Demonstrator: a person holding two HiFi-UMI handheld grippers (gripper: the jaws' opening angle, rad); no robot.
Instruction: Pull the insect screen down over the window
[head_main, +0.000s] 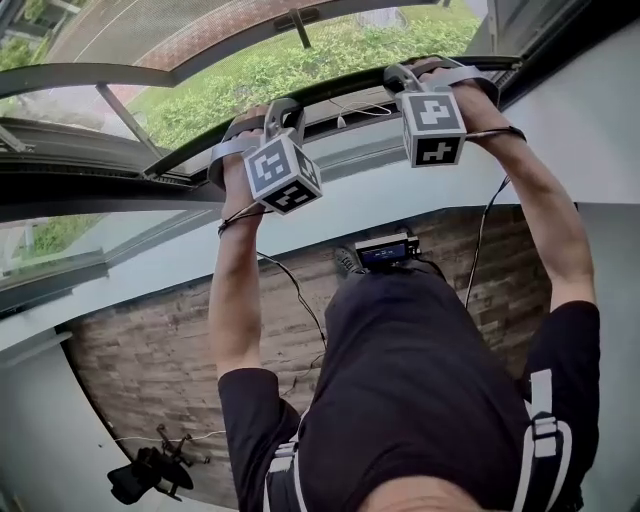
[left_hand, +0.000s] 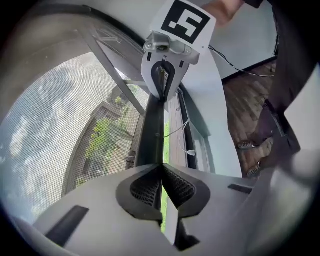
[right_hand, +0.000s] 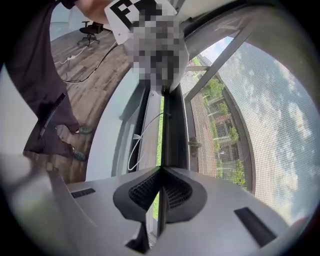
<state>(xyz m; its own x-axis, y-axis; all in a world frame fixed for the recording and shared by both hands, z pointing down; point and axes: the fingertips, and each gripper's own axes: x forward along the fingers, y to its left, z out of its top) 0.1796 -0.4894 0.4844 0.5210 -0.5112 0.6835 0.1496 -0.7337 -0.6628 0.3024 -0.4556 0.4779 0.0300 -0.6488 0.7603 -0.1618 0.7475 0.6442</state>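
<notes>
Left gripper (left_hand: 161, 171): jaws closed to a narrow gap, pinching the dark screen bar (left_hand: 151, 131), which runs on toward 12 o'clock. Right gripper (right_hand: 160, 172): the same grip on that bar. The insect screen mesh (left_hand: 55, 140) stretches at 9 o'clock from the left gripper and 3 o'clock from the right.
</notes>
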